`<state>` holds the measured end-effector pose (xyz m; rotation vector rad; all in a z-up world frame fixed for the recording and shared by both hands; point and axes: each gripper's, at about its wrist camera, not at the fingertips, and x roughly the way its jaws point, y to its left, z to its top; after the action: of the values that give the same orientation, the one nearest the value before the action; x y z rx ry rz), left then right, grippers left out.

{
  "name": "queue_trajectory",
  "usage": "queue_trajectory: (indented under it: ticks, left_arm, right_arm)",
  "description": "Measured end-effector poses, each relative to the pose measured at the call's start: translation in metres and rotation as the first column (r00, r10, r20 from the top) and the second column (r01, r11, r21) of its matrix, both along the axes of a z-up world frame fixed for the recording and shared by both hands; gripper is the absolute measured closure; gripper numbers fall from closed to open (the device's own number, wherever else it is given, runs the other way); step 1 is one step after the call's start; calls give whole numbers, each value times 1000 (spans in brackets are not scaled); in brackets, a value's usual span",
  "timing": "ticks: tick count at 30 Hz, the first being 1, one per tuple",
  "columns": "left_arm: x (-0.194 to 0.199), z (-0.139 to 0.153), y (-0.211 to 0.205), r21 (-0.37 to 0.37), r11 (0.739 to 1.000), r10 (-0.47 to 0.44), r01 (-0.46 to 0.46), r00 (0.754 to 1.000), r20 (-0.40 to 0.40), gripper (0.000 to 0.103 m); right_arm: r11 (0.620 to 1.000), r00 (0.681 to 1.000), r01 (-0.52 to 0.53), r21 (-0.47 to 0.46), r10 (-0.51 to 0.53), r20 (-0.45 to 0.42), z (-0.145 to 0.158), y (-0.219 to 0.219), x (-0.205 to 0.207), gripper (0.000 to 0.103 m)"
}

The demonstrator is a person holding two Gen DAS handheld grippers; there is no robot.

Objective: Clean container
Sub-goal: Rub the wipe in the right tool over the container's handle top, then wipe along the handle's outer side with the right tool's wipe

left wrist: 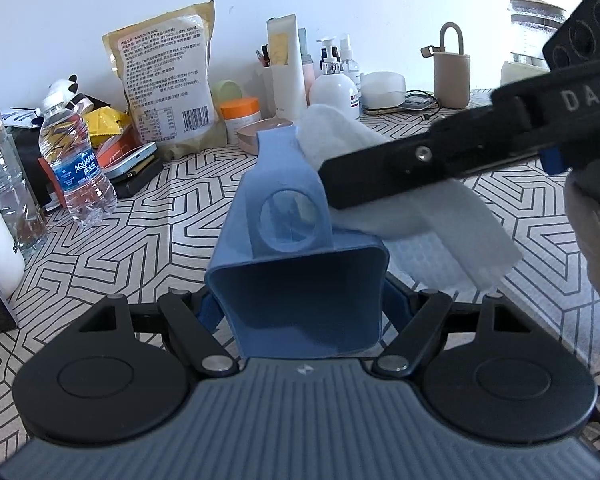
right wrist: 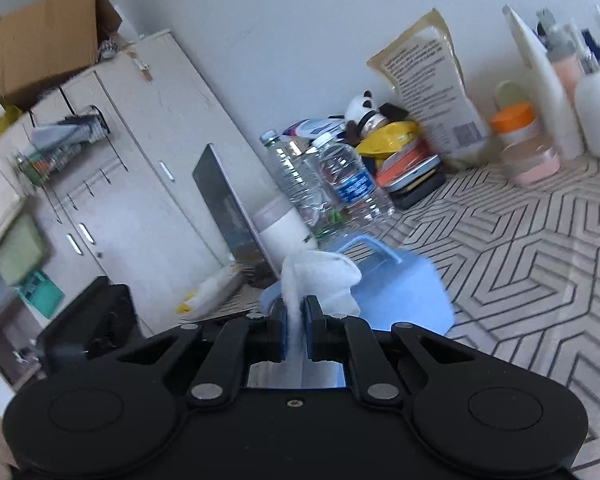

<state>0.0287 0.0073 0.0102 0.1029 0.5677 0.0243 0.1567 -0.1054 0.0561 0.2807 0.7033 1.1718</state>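
Note:
In the left wrist view a blue plastic container (left wrist: 300, 300) lies on its side with its open mouth toward the camera. Its tall back tab has a round window. My left gripper (left wrist: 300, 312) is shut on the container's two sides. My right gripper (left wrist: 380, 172) reaches in from the right, shut on a white cloth (left wrist: 440, 220) that drapes against the container's upper right side. In the right wrist view the right gripper (right wrist: 296, 312) pinches the cloth (right wrist: 320, 280) just in front of the pale blue container (right wrist: 404, 296).
The patterned tablecloth (left wrist: 148, 232) holds water bottles (left wrist: 76, 160), a snack bag (left wrist: 168, 80), an orange-lidded jar (left wrist: 240, 116) and lotion bottles (left wrist: 334, 84) along the back wall. A laptop (right wrist: 224, 208) stands at the left, with a white cabinet (right wrist: 132, 160) and cardboard box (right wrist: 48, 40) beyond.

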Motion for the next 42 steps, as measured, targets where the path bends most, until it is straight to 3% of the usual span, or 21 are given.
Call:
queue_trajectory:
  ticks: [10,20,22,31,42]
  left_arm:
    - [-1,2,2,1,1000,-2,2,1000,3,27]
    - [2,1,2,6,1000,0,0,1000,-1,27]
    - [1,1,1,4,1000,-1,1,1000,0,27]
    - [2,0,0,9,1000,-5,5,1000,3,26]
    - [1,0,-1,8,1000,-4,4,1000,2,26]
  right_arm:
    - [998,998,57,-17,-57,13,-1,-2,5,91]
    - [1000,1000,-1,9,1,-11,-4,1,0,92]
    - [1000,1000,2,8,-1,-14,-4,1,2,96]
    - [997,997,78,4,-78,-25,-6,-8,9,96]
    - [1000,999,21,14,-21,-27,-6,-4,2,96]
